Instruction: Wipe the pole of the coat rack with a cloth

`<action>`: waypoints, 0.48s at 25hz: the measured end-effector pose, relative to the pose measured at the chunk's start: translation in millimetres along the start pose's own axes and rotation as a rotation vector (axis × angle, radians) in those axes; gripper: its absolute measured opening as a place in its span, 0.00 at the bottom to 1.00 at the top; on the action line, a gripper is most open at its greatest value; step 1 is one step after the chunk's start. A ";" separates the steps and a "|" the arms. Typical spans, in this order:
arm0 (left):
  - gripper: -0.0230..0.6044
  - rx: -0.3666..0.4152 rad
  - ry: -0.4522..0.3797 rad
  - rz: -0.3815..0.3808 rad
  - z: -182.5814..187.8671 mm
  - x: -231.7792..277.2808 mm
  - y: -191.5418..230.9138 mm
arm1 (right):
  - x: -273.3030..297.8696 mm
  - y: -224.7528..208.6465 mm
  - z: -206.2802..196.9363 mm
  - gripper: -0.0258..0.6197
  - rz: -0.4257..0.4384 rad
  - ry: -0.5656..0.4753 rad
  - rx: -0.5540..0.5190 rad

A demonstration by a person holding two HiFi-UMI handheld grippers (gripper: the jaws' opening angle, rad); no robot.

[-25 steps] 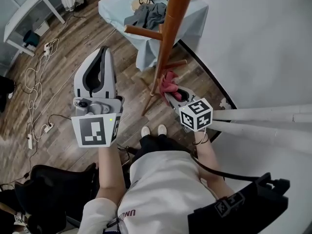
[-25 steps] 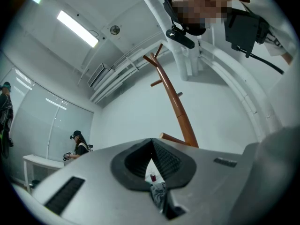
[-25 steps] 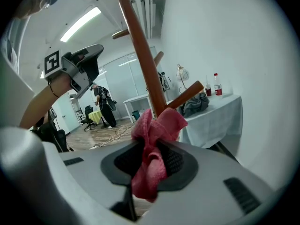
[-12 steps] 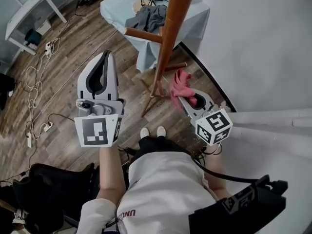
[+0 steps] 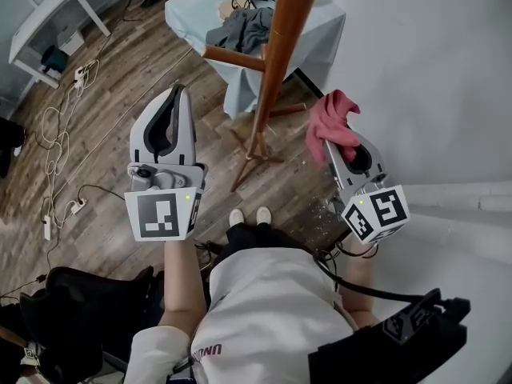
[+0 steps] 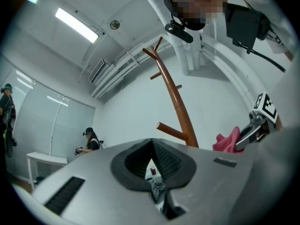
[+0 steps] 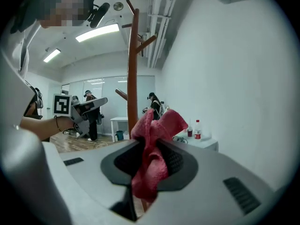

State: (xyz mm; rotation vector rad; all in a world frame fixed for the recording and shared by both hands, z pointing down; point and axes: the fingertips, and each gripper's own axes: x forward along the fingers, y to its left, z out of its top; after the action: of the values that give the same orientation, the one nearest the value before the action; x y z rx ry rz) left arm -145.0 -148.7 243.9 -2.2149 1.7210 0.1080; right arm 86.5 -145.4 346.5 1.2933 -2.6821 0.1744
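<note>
The coat rack's brown wooden pole (image 5: 276, 62) rises in the middle of the head view, with a peg sticking out to its left. A pink cloth (image 5: 330, 117) is bunched in my right gripper (image 5: 332, 140), which is shut on it and held to the right of the pole, apart from it. In the right gripper view the cloth (image 7: 152, 153) fills the jaws, and the pole (image 7: 133, 78) stands just behind. My left gripper (image 5: 177, 96) hovers left of the pole, shut with nothing in it; its view shows the pole (image 6: 176, 102) and the cloth (image 6: 227, 142) at the right.
A table under a light blue cover (image 5: 320, 30) stands behind the rack, with a grey garment (image 5: 244, 26) on it. Cables (image 5: 60, 142) trail over the wood floor at left. A white wall (image 5: 424, 70) is at right, and a black chair (image 5: 72, 310) sits bottom left.
My right gripper has carried the cloth up and to the right, away from the pole's lower part. The left gripper has hardly moved.
</note>
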 end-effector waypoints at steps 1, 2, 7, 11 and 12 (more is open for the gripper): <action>0.06 0.001 0.001 -0.001 -0.1 0.2 -0.3 | -1.7 -3.7 4.7 0.18 -0.018 -0.018 -0.002; 0.06 0.001 0.001 -0.002 -0.2 0.1 -0.7 | -3.6 -7.7 9.2 0.18 -0.035 -0.036 0.003; 0.06 0.011 0.010 -0.010 -2.6 -2.4 -3.2 | -13.6 -21.8 24.5 0.18 -0.069 -0.117 0.065; 0.06 0.002 0.025 -0.008 -5.0 -3.7 -4.8 | -20.5 -31.5 29.4 0.18 -0.103 -0.135 0.061; 0.06 0.001 0.028 -0.008 -6.0 -4.1 -4.7 | -21.8 -32.5 30.5 0.18 -0.105 -0.143 0.072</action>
State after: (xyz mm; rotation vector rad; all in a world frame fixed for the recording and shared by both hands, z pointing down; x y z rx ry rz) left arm -142.5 -145.7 251.6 -2.2325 1.7266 0.0744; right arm 122.5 -154.1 313.6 1.5186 -2.7392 0.1729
